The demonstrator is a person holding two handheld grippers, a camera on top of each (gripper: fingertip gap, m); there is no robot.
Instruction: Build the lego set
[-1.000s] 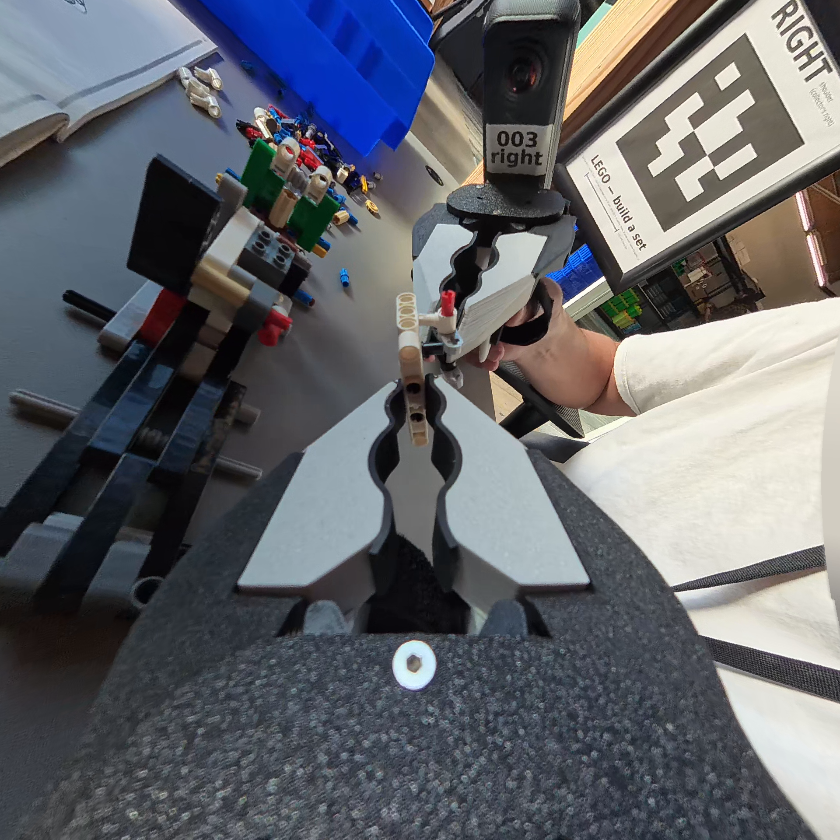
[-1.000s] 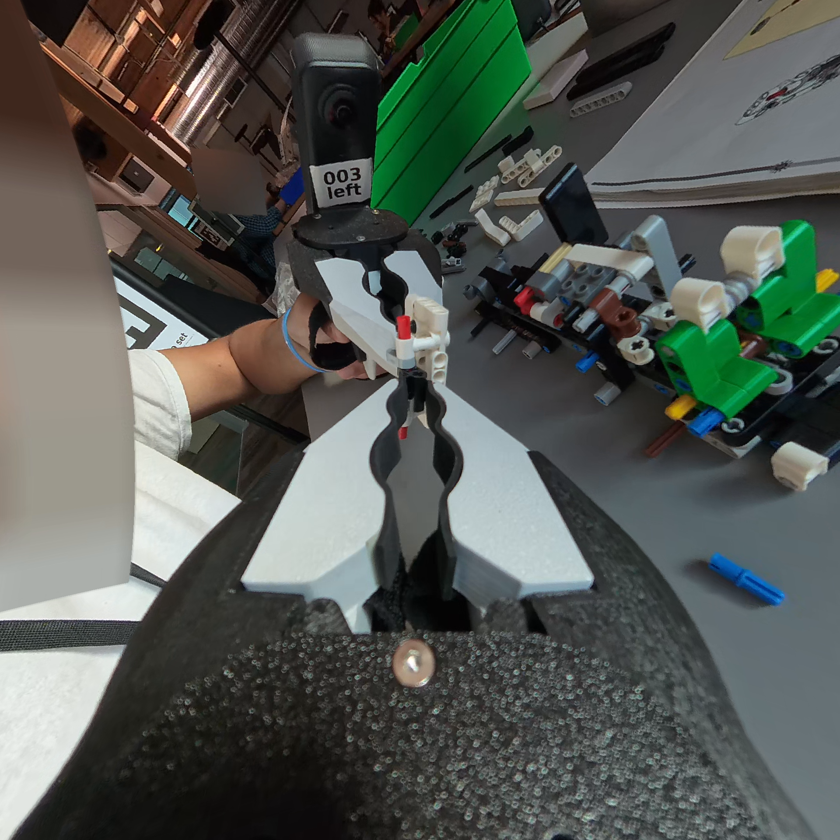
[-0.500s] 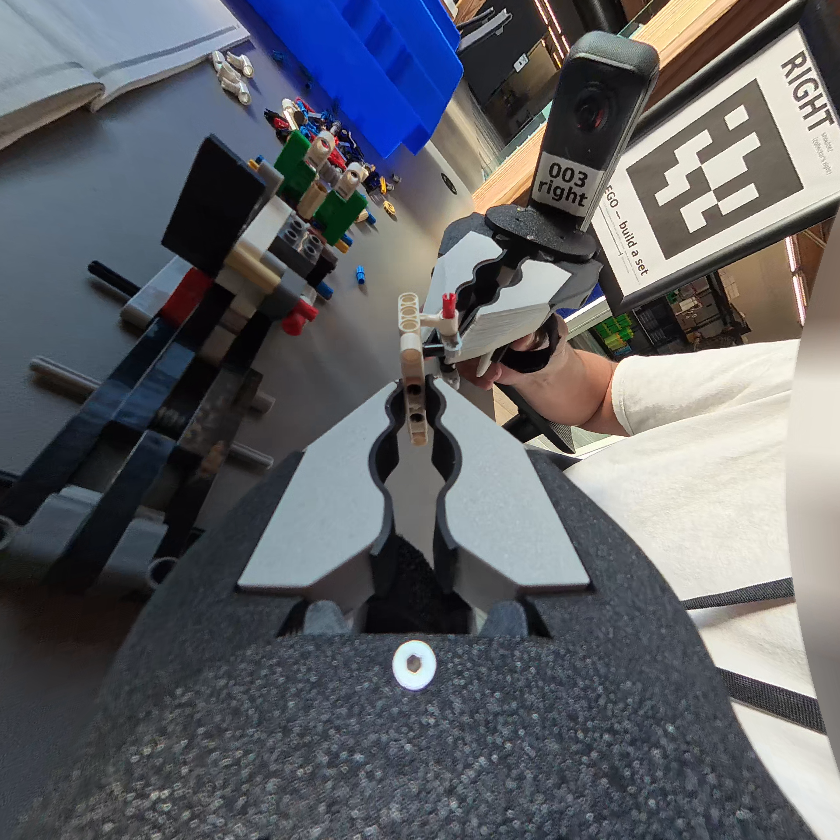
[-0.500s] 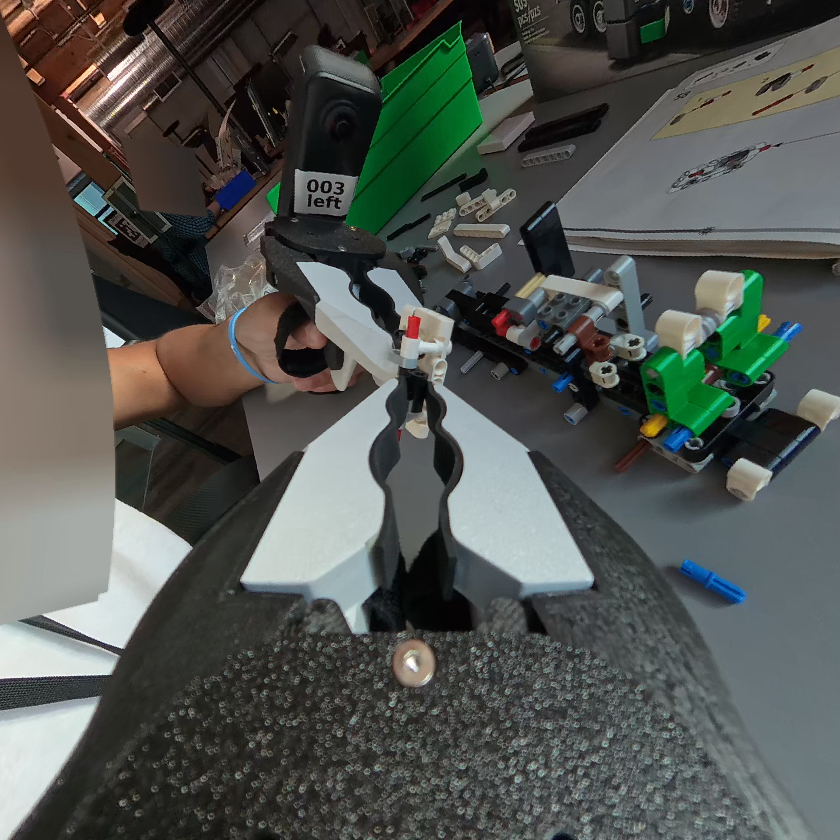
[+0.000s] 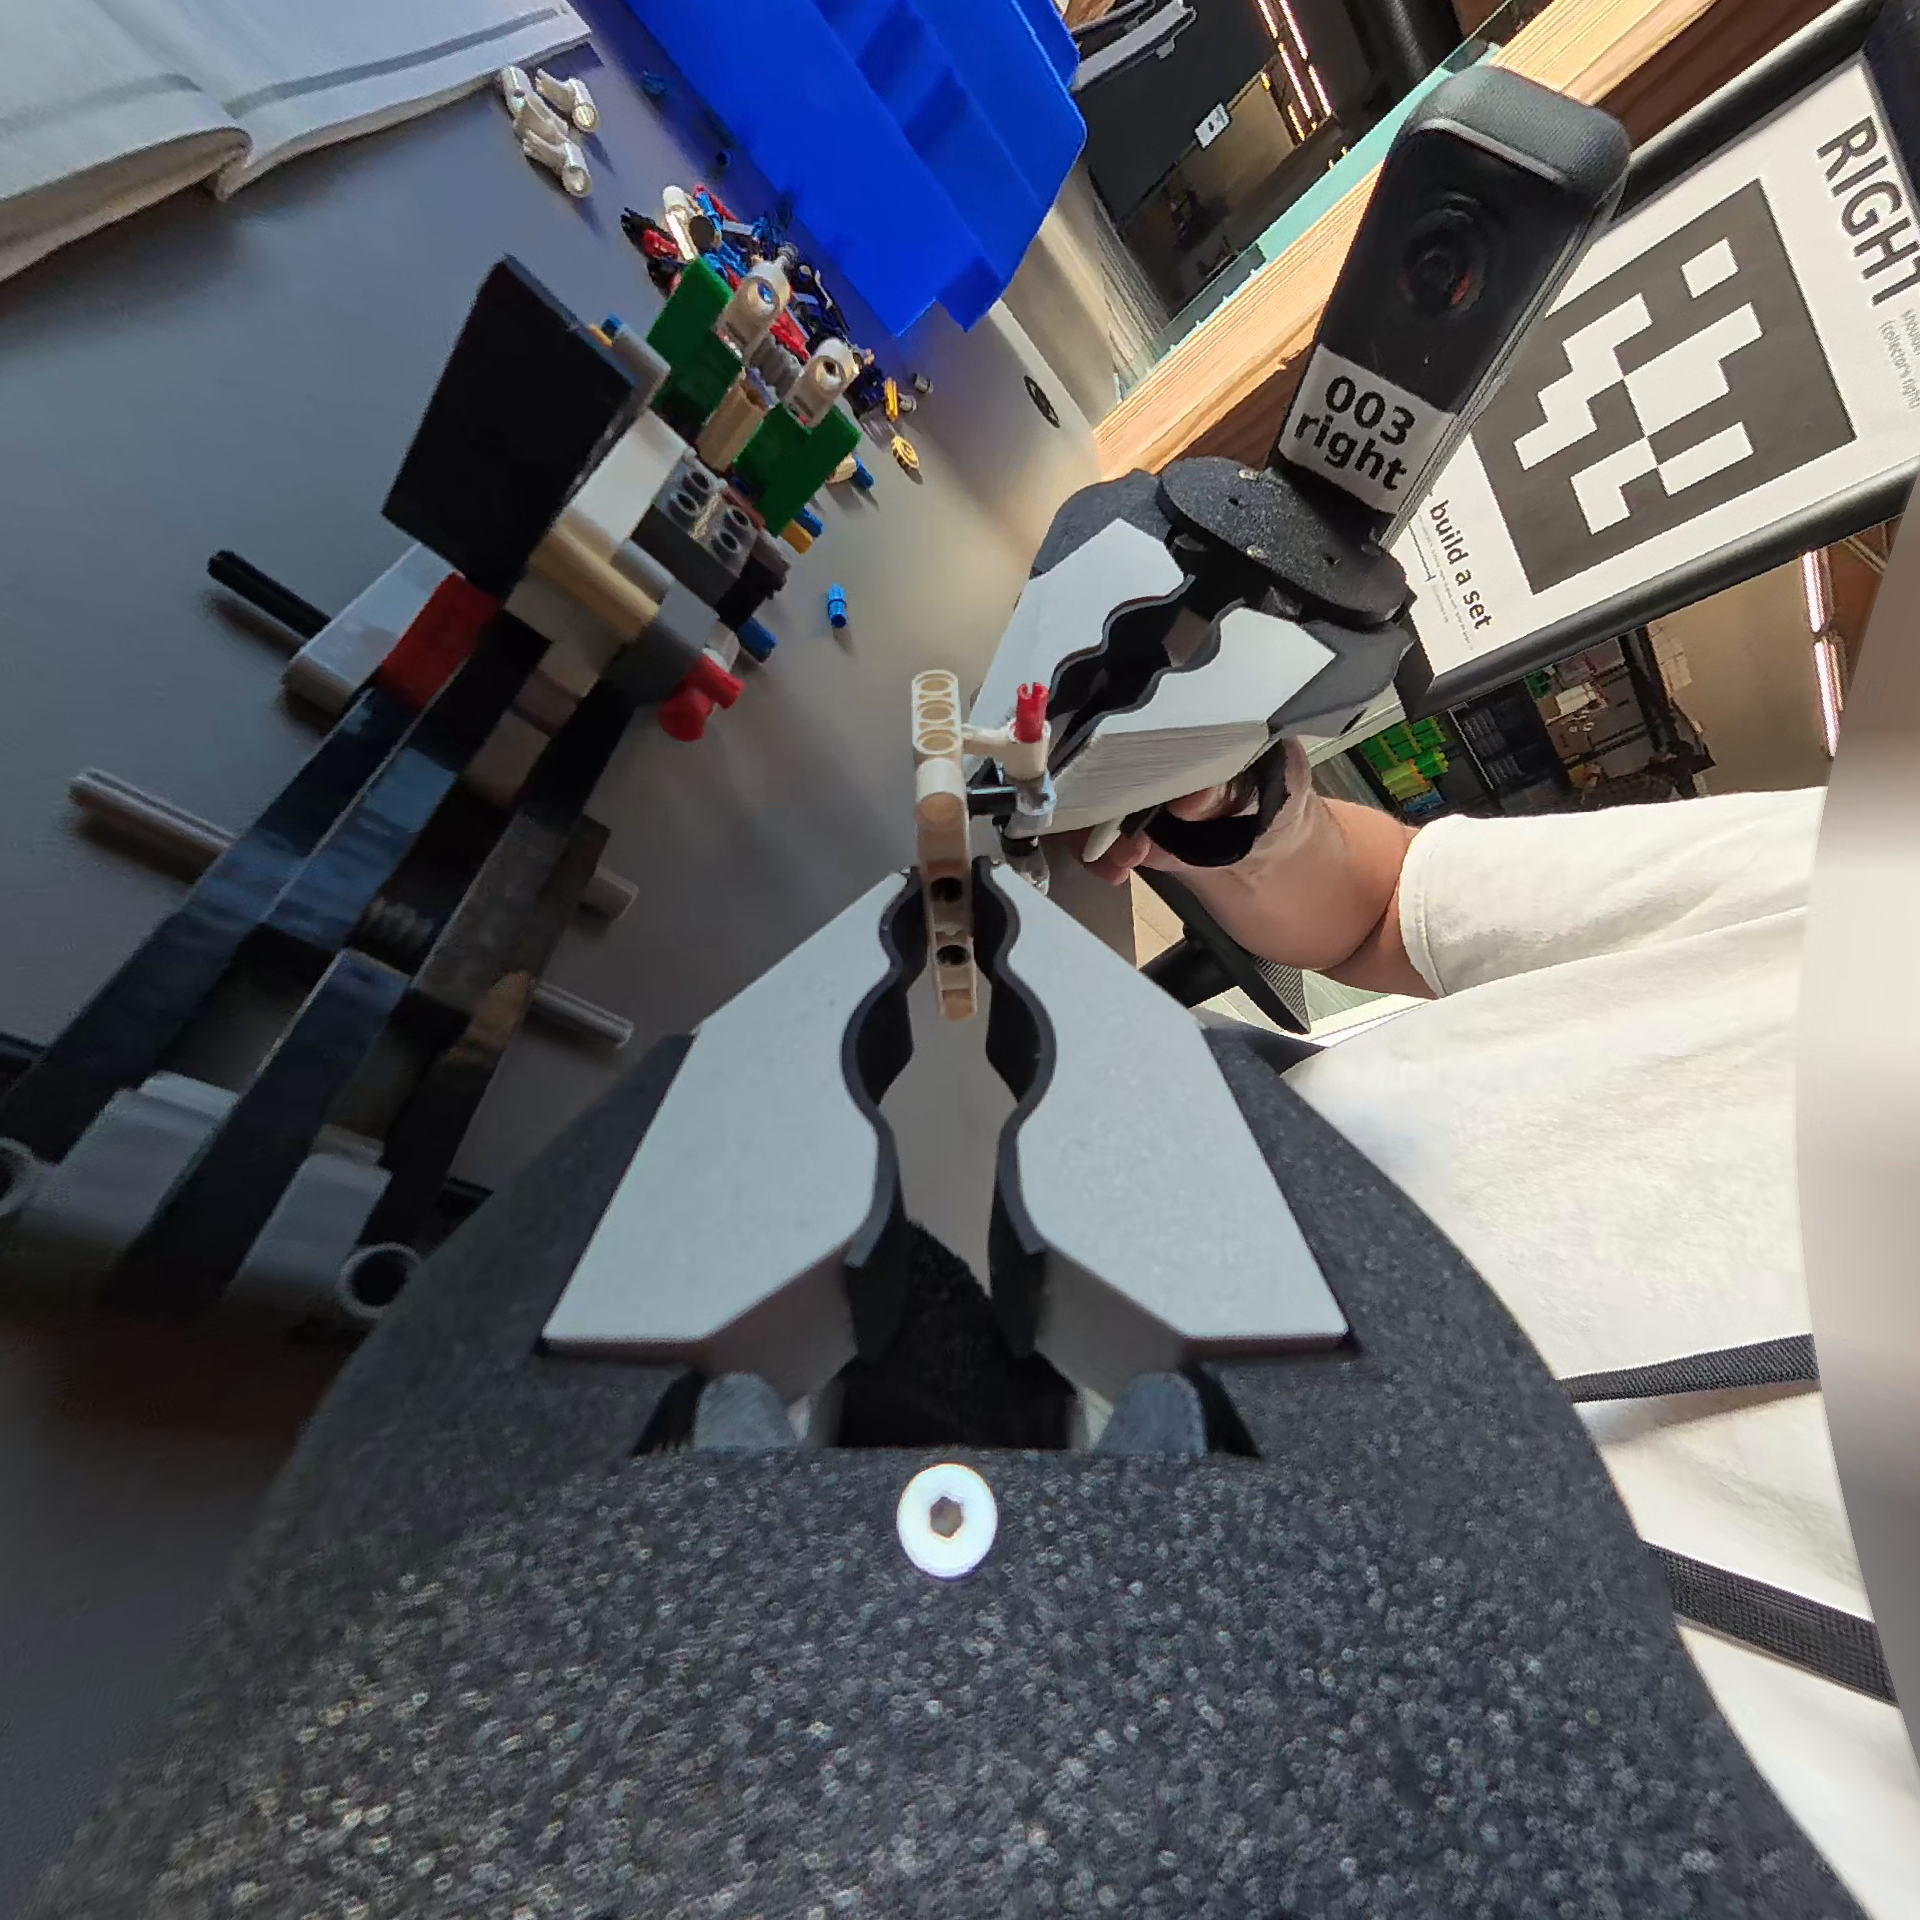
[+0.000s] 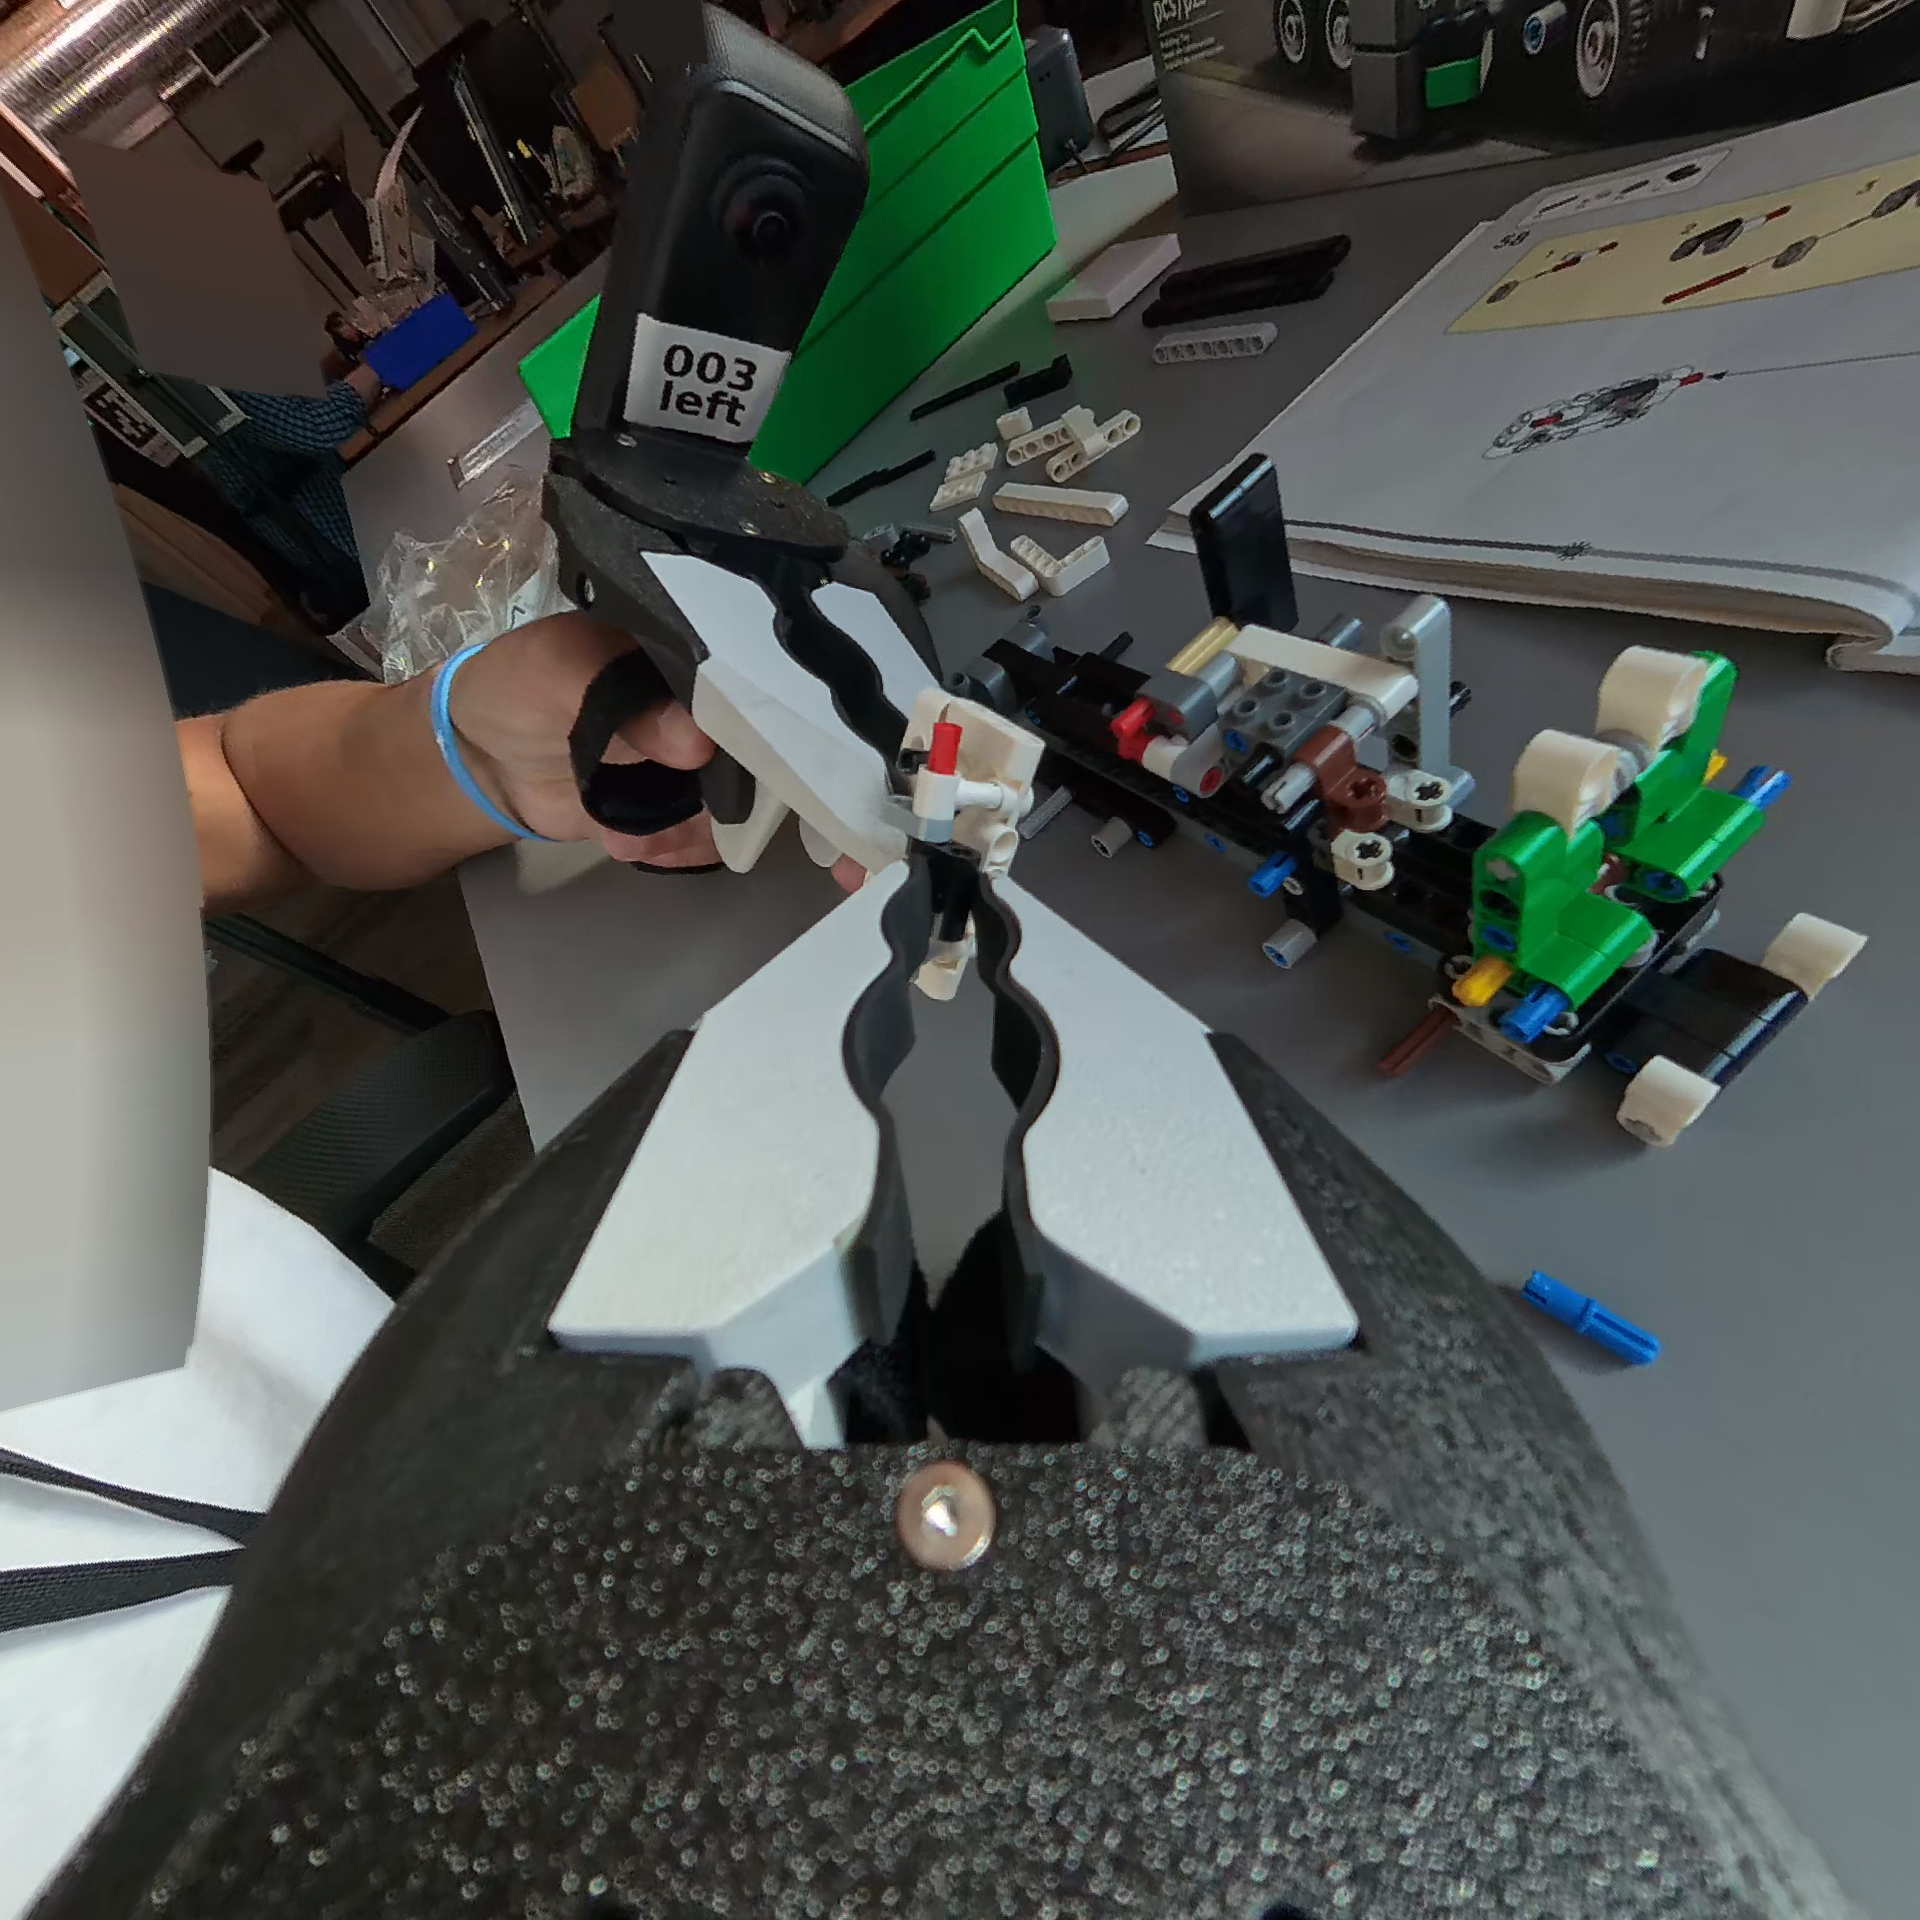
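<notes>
Your left claw point(image 5: 951, 914) is clamped on a tan beam point(image 5: 948, 883), its pads pressing both sides of the beam's lower end while the holed upper end sticks out past the tips. Your right claw point(image 6: 948, 914) is clamped on a black pin point(image 6: 951, 894) with a white connector below it, part of the small piece point(image 6: 961, 779) joined to that same beam; a red pin point(image 6: 943, 746) stands up from it. The two claws meet tip to tip above the tabletop point(image 6: 1195, 1195), both gripping this one small assembly in the air. Near it on the tabletop lies a long black model point(image 6: 1351, 790) with green blocks point(image 6: 1579, 873) and white wheels. A loose blue pin point(image 6: 1590, 1330) lies near your right claw, an open booklet point(image 6: 1558, 468) farther back.
</notes>
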